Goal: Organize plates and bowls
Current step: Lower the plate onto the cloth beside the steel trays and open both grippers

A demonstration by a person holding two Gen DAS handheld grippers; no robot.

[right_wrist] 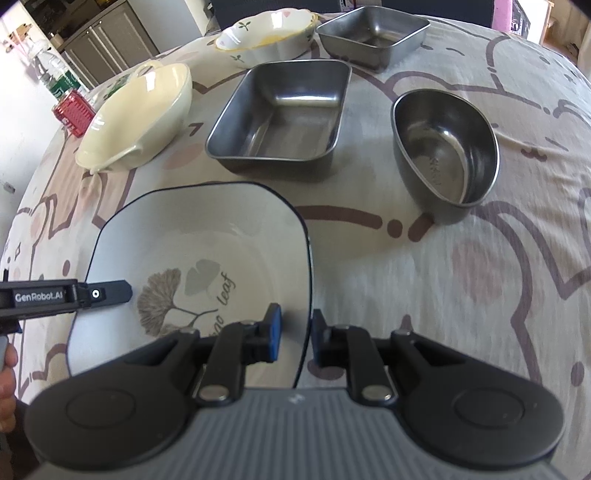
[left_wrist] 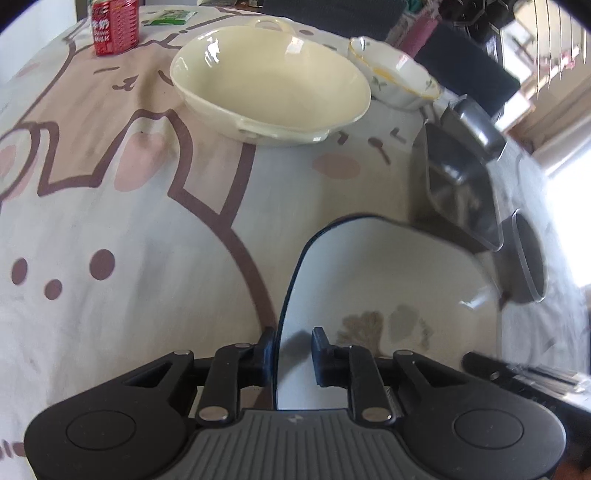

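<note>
A white square plate (right_wrist: 207,243) with a dark rim and a ginkgo leaf print is held between both grippers, above the cloth-covered table. My right gripper (right_wrist: 295,332) is shut on its right rim. My left gripper (left_wrist: 293,350) is shut on its left rim; the plate (left_wrist: 388,280) fills the lower right of the left wrist view. The left gripper's finger (right_wrist: 110,293) shows at the plate's left edge in the right wrist view.
On the cartoon-print tablecloth (right_wrist: 443,277) stand a cream oval dish (right_wrist: 140,114), a floral scalloped bowl (right_wrist: 266,33), two rectangular steel trays (right_wrist: 280,114) (right_wrist: 373,33) and a steel oval bowl (right_wrist: 443,147). A red carton (left_wrist: 114,26) stands far left.
</note>
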